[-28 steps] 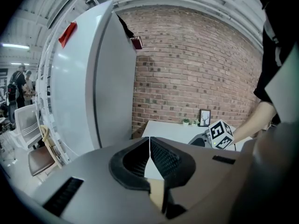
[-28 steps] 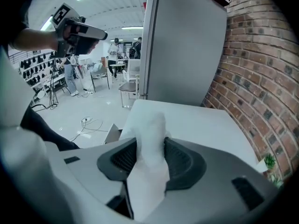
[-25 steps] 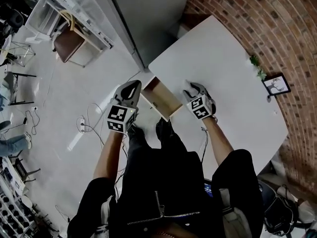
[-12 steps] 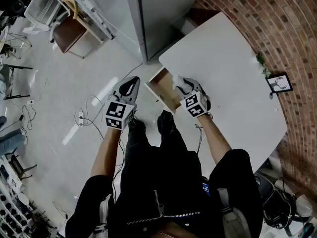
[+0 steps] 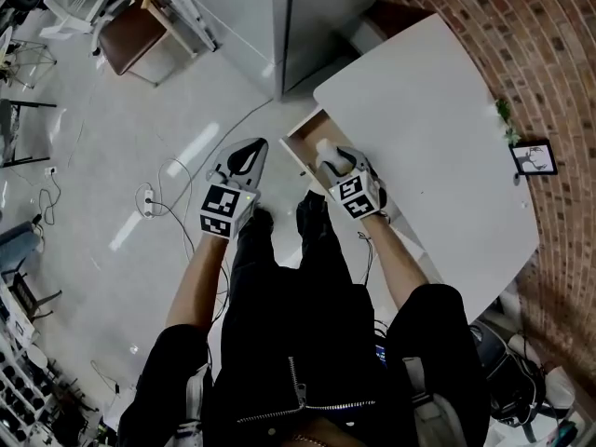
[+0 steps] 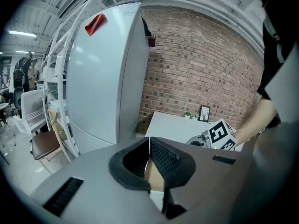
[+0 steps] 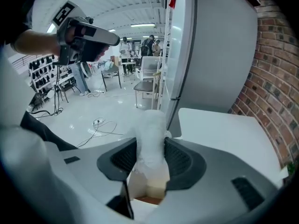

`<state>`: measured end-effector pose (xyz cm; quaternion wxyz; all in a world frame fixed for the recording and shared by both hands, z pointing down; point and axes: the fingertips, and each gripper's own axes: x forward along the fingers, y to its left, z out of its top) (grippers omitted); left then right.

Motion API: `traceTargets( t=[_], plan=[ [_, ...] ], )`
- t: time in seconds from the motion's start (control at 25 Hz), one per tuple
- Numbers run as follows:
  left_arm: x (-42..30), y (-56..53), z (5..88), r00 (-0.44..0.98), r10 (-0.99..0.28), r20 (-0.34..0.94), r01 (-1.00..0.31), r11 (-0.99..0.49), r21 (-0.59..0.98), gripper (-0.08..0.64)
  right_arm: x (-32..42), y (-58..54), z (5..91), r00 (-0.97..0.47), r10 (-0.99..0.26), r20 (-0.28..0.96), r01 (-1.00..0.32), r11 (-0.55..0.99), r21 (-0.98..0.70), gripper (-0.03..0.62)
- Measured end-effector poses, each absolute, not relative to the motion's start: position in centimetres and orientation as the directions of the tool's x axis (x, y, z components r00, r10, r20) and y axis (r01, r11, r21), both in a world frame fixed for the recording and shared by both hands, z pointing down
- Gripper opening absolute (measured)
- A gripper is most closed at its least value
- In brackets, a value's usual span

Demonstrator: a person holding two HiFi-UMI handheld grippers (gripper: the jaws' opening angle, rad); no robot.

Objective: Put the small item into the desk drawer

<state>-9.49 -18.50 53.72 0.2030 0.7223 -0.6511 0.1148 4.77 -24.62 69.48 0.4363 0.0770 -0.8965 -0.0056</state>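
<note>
Right hand-held gripper [image 5: 331, 159], earlier over tabletop [image 5: 438, 147], now above wooden drawer [image 5: 300, 142], clamped on crinkly white bundle [image 7: 152, 134]; left hand-held gripper [image 5: 246, 155] closed.

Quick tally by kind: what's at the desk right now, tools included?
tools: 2 (left tool, right tool)
desk: 1
open drawer: 1
white wrapped item, in the right tool: 1
framed picture: 1
small plant: 1
total: 7

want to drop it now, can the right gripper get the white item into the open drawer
Probably yes: the drawer is pulled open, the right gripper hangs just over it holding the white item, and nothing seems to block the opening.
</note>
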Motion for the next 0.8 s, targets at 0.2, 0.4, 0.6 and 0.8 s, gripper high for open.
traceTargets(
  t=[0.2, 0.4, 0.6, 0.8],
  plan=[
    [-9.5, -17.6, 55.4, 0.122, -0.885, 0.45, -0.987, -0.061, 0.147, 0.023, 4.9, -23.8, 72.4, -0.59, -0.119, 0.799, -0.176, 0.984, 0.017, 0.178],
    [-9.3, -16.4, 58.0, 0.114, -0.871, 0.478, -0.985, -0.037, 0.167, 0.023, 5.5, -22.8, 75.8, -0.56, -0.108, 0.822, -0.214, 0.977, -0.018, 0.178],
    [-9.2, -15.4, 60.7, 0.108, -0.859, 0.501, -0.982, -0.015, 0.186, 0.022, 5.7, -22.6, 79.5, -0.513, -0.108, 0.852, -0.25, 0.968, -0.028, 0.178],
    [-9.2, -15.1, 62.8, 0.105, -0.85, 0.516, -0.979, 0.002, 0.202, 0.023, 5.9, -23.3, 83.2, -0.471, -0.091, 0.878, -0.26, 0.965, -0.04, 0.178]
  ],
)
